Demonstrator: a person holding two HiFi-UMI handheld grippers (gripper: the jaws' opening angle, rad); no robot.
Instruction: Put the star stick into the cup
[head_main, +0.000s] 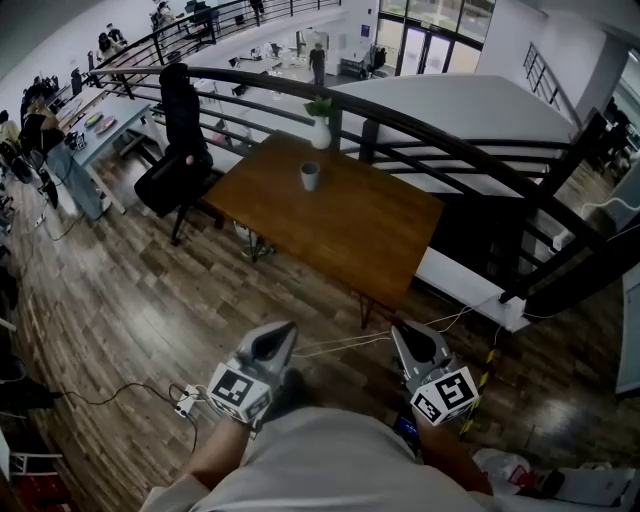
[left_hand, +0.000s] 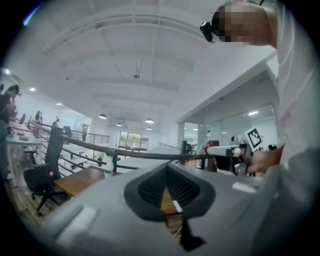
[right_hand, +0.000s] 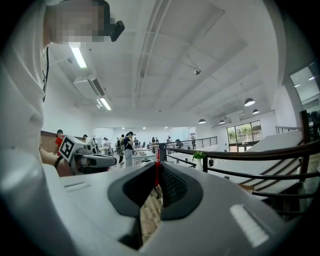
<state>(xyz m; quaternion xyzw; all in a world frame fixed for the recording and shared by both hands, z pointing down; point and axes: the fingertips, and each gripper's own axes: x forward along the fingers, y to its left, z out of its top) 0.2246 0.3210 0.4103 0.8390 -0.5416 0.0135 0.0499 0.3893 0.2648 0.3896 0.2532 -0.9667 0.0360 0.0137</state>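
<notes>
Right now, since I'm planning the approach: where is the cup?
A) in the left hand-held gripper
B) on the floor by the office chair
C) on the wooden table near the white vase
C: the cup stands on the wooden table, close to the white vase.

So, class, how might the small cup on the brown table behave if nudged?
The cup looks small and upright, so probably light and apt to slide or tip. It stands apart from the vase, so likely nothing braces it.

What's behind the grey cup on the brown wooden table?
Behind the grey cup stands a white vase holding green leaves, then a dark railing. The cup's inside cannot be seen.
</notes>
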